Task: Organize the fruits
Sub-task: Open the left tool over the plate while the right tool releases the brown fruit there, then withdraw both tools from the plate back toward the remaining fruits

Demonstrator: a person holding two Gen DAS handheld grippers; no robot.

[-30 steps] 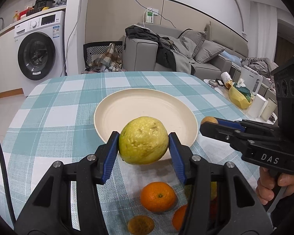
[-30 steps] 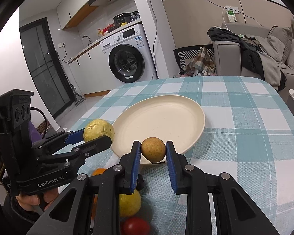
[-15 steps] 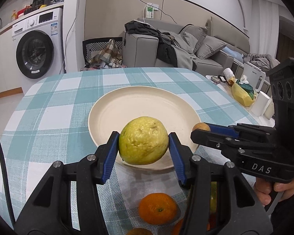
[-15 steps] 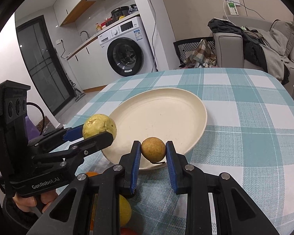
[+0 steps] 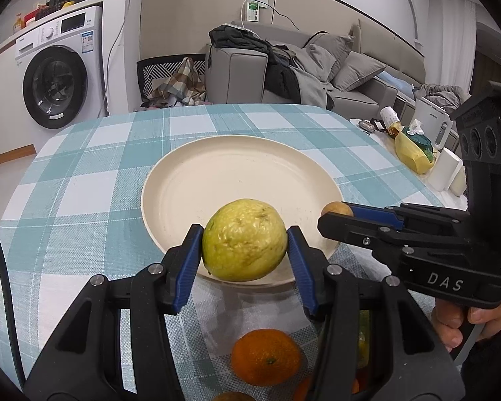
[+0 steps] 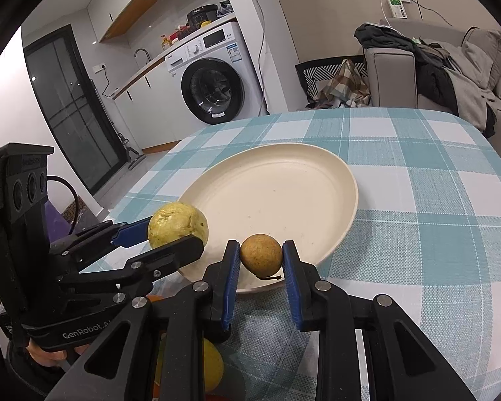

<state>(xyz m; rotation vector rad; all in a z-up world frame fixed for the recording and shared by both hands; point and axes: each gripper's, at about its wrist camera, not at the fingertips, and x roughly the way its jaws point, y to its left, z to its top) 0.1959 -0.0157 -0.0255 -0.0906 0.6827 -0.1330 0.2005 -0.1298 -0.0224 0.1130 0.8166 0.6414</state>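
Both grippers point forward and down toward the near rim of the cream plate (image 5: 197,180) on the checked table (image 5: 83,200), side by side. The left gripper (image 5: 244,244) has its blue fingers (image 5: 190,260) pressed on either side of a large yellow-green fruit (image 5: 244,240), held off the table over the plate's near edge. The right gripper (image 6: 261,257) has its fingers (image 6: 231,277) clamped narrowly on a small brown round fruit (image 6: 261,254), also over the near rim, with a short stem poking out beneath it. The left wrist view shows the right gripper from the side, coming in from the right with a hand (image 5: 457,320) curled on its trigger below, and the small fruit peeping past its tip. It also shows an orange (image 5: 266,357) lying on the table under the left gripper, with slivers of other fruit at the bottom edge. The right wrist view shows the left gripper coming in from the left, and a yellow fruit (image 6: 212,364) on the table under the right gripper, mostly hidden by the frame. Only this view takes in the dark glass door (image 6: 73,110) beside the washing machine (image 6: 213,80).
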